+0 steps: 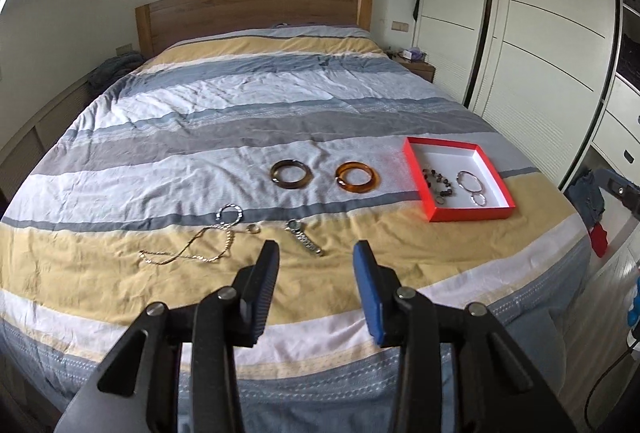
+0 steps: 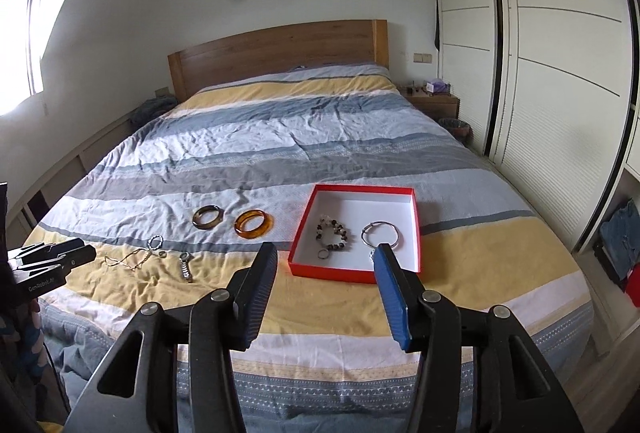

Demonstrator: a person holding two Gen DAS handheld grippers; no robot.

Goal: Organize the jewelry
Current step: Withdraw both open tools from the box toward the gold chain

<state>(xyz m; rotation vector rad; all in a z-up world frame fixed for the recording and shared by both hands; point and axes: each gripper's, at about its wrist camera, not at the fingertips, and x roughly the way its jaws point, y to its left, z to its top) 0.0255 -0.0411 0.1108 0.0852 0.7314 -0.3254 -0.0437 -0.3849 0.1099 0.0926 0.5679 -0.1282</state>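
Both the left gripper point(image 1: 316, 253) and right gripper point(image 2: 324, 257) hover wide open and empty over the striped duvet point(image 1: 200, 121), where two bangles point(image 1: 290, 173), a chain necklace point(image 1: 188, 253) and a wristwatch point(image 1: 304, 239) lie left of the red box point(image 2: 416, 229), which holds a beaded bracelet point(image 2: 334, 233).

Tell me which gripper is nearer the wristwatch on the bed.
Left. The left gripper hangs open just short of the wristwatch, which lies right ahead of its fingers. The right gripper is open further right, facing the red box.
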